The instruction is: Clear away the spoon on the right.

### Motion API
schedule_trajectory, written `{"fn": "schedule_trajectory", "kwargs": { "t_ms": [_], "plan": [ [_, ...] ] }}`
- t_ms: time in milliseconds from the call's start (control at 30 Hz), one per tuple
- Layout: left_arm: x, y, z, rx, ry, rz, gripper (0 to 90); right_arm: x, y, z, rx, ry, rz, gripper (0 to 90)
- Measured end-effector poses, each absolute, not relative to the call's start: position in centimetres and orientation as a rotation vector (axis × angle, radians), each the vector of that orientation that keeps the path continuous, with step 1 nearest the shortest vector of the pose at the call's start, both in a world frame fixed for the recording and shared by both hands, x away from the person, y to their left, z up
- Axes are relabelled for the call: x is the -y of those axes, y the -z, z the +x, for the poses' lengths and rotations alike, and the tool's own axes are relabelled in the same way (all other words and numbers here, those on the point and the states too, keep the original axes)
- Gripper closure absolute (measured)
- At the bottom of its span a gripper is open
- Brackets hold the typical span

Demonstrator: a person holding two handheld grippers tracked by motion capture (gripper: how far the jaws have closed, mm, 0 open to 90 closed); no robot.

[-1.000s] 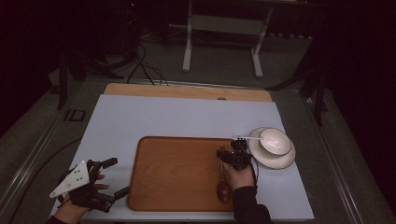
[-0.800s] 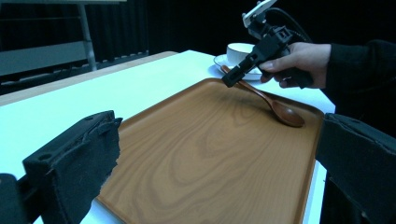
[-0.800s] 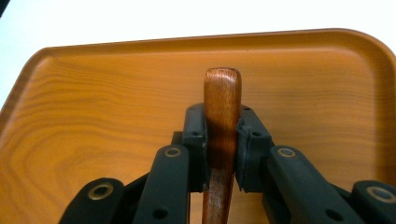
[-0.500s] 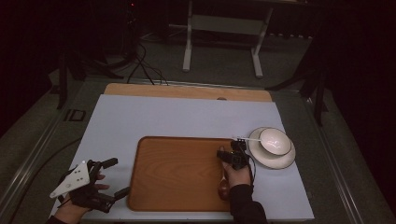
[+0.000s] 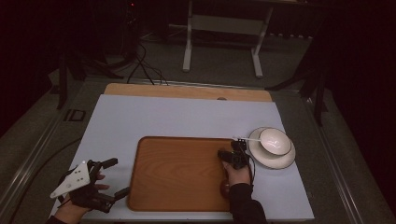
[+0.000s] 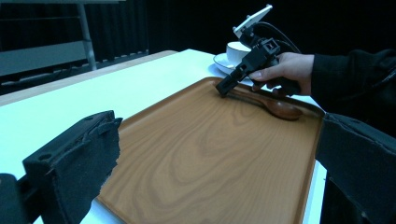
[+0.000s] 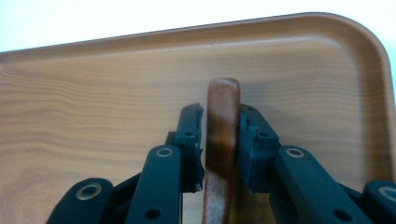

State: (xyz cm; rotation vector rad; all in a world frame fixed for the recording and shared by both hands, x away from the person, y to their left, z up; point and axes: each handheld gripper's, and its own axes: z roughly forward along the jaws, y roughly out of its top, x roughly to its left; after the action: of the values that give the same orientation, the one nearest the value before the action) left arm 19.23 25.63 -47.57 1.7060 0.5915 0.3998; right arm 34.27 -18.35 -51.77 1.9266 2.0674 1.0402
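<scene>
A dark wooden spoon (image 7: 223,116) lies on the brown wooden tray (image 5: 177,172) near its right edge. My right gripper (image 5: 236,156) is shut on the spoon's handle, one jaw on each side, and the spoon's bowl (image 5: 225,189) sits by the person's wrist. In the left gripper view the spoon (image 6: 280,108) rests flat on the tray (image 6: 210,154) under the right gripper (image 6: 247,65). My left gripper (image 5: 116,177) hovers over the table left of the tray, open, with nothing between its wide jaws (image 6: 222,126).
A white bowl (image 5: 273,140) stands on a white plate (image 5: 275,158) just right of the tray, close to the right gripper. The pale blue table top (image 5: 177,116) stretches behind the tray. A metal stand (image 5: 219,28) is on the floor beyond the table.
</scene>
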Motion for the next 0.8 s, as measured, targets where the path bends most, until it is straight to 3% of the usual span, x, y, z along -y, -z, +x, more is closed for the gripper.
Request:
{"fn": "schedule_trajectory", "kwargs": {
  "t_ms": [267,333,500,800],
  "plan": [
    [-25.6,47.6,19.2,-0.592,-0.401,1.708,0.0,18.6,51.5,34.3,-2.075,-1.025,1.909,67.6],
    [-25.6,47.6,19.3,-0.592,-0.401,1.711,0.0,18.7,51.2,34.4,-2.093,-1.034,1.895,61.8],
    [-25.6,47.6,19.3,-0.593,-0.401,1.713,0.0,18.8,50.6,34.5,-2.141,-1.107,1.824,34.8],
    [-25.5,47.6,19.3,-0.595,-0.397,1.713,0.0,19.2,49.3,34.1,-2.214,-1.175,1.715,21.0]
  ]
}}
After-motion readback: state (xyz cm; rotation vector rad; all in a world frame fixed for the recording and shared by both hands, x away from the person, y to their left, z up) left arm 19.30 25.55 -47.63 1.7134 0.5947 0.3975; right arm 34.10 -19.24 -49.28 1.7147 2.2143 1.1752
